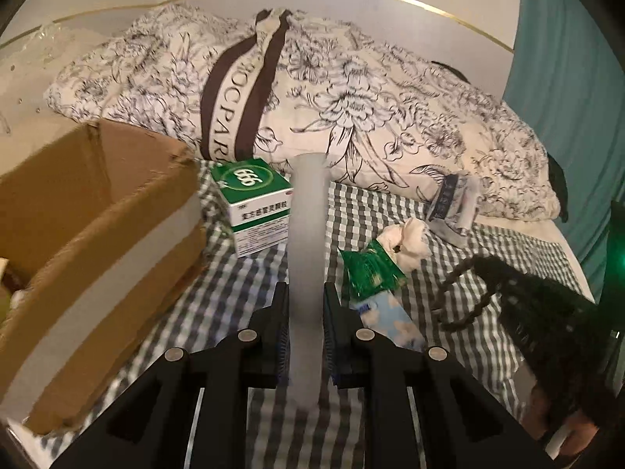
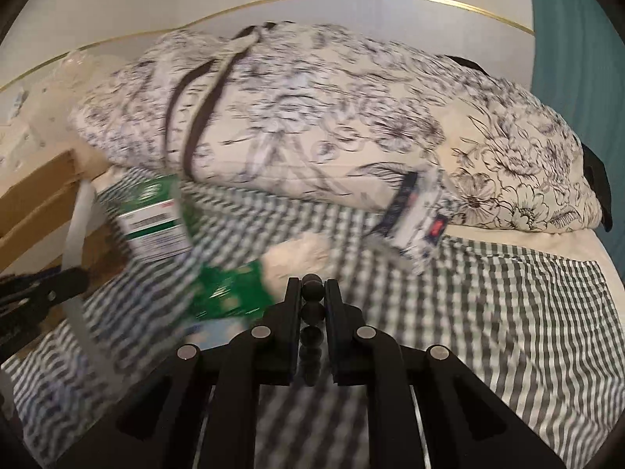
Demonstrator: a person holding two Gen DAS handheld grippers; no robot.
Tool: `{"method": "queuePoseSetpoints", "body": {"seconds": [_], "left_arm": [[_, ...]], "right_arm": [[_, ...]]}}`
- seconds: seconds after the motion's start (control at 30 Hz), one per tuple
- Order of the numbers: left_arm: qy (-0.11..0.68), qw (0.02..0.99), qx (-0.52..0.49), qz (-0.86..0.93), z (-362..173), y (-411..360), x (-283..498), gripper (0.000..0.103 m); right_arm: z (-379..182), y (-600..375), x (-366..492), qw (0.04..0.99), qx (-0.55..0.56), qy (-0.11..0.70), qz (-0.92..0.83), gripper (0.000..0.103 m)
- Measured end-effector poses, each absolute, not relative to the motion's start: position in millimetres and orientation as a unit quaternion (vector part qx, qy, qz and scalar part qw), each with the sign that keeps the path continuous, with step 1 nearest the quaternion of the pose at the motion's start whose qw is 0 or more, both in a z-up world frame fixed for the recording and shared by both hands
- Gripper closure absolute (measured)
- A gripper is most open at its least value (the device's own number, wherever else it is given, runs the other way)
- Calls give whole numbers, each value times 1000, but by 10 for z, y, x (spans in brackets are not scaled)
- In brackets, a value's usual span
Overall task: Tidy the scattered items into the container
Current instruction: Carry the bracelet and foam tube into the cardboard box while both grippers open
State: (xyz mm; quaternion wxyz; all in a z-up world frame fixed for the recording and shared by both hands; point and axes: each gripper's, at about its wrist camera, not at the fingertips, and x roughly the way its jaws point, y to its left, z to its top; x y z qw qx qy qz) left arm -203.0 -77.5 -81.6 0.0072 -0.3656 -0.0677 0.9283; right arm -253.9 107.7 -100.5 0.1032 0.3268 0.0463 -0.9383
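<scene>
**Two grippers, both loaded, over a checked bedsheet**

Two-fingered left gripper [image 1: 306, 305] is clamped on a frosted, matte tube [image 1: 307, 234] running toward 12 o'clock. Right gripper [image 2: 312, 293] pinches a string of glossy black beads [image 2: 312, 312]. At 9 o'clock in the left view stands the open cardboard box [image 1: 90, 234], its corrugated wall just beside the green-and-white medicine carton [image 1: 256, 205]. Crumpled green tissue pack [image 1: 371, 273] lies at 2 o'clock on the gingham sheet [image 1: 390, 211]; a floral quilt [image 1: 351, 97] bounds the far edge.
</scene>
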Motion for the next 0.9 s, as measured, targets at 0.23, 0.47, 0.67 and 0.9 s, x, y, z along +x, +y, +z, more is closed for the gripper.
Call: {"method": "queuePoseSetpoints", "body": {"seconds": [0.23,0.47,0.67,0.9], "left_arm": [[-65,11,-351,934,-390,-956,-1517,86],[-78,8,-347,935,-9,-1202,-1164,86],[-92,31,-369,924,154,-1461,-1142,86],[-46,51,-451,890,-542,-1459,-1100,35]], "right_arm": [[-801,862,-2003,129,347,3,-929,92],[-216,859,-1498,145,333,-12,-932,92],[255,725,-1168,189,323,-30,-927,92],[288,499,-1074,187,323,-25,-927,92]]}}
